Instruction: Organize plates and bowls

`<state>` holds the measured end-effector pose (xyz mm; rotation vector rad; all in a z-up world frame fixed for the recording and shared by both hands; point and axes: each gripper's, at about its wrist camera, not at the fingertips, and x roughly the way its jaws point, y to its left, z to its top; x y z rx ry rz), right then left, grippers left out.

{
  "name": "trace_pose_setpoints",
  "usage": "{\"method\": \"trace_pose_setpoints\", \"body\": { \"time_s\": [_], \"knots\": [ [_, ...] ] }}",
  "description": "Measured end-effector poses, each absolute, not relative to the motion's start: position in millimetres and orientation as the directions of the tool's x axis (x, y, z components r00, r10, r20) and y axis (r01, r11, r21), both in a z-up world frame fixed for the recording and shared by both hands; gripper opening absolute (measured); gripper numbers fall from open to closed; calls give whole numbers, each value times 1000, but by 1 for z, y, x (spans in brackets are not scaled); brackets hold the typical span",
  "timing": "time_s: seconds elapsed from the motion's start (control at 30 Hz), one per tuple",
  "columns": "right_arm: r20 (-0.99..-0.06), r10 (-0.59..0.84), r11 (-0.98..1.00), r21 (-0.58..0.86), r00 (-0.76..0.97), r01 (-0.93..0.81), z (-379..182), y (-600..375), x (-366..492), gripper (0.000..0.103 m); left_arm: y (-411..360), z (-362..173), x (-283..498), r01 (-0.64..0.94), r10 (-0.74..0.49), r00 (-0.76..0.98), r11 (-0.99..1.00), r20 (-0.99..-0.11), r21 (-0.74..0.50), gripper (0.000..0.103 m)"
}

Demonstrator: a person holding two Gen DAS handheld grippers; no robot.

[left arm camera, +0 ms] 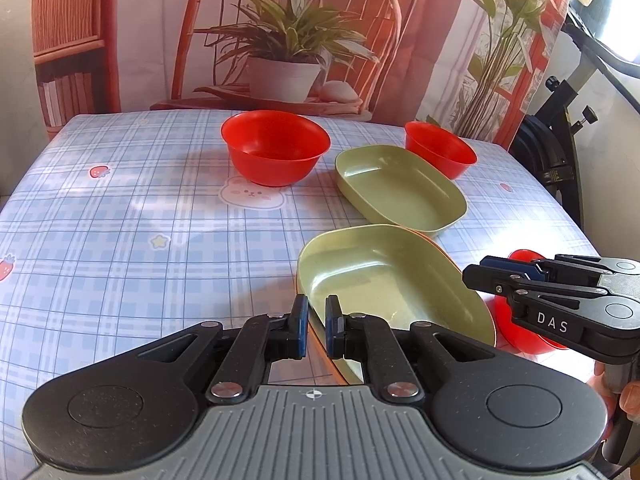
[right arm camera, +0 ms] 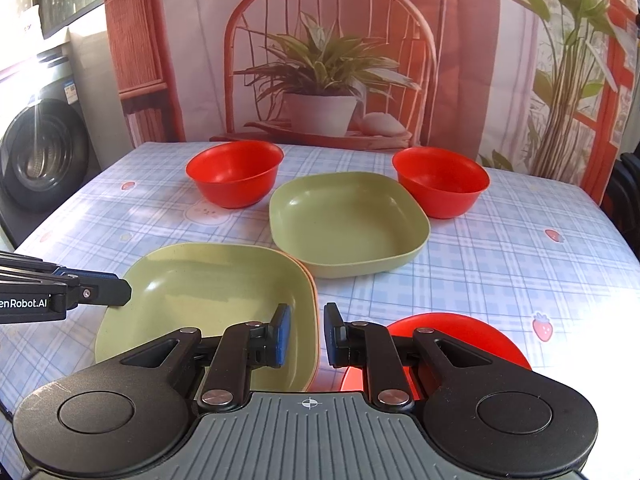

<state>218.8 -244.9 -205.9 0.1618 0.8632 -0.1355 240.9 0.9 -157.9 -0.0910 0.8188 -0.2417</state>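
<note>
My left gripper (left arm camera: 316, 322) clamps near plate's (left arm camera: 384, 280) left rim. My right gripper (right arm camera: 306, 334) clamps same plate's right rim. Red bowl (right arm camera: 472, 328) just right of it, partly hidden. Second plate (right arm camera: 348, 224) farther, mid-table (right arm camera: 520, 256). Two red bowls at far edge: left bowl (right arm camera: 234, 172), right bowl (right arm camera: 442, 180).

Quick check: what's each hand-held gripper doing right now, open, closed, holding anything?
Left hand-held gripper: closed on the near green plate's left rim.
Right hand-held gripper: closed on the same plate's right rim.
</note>
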Motion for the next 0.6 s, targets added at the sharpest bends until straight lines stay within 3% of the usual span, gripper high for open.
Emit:
{"method": "trace_pose_setpoints", "body": {
  "time_s": [0.07,0.6],
  "knots": [
    [-766,-52,979,86,641,183,-208,-245,218,11,2,-160,241,176,-247,658,969,-711,-173,10],
    [-772,-41,973,114,635,201,-214,-249,214,5,6,-169,240,155,-250,642,968,-725,-196,10]
  ]
}}
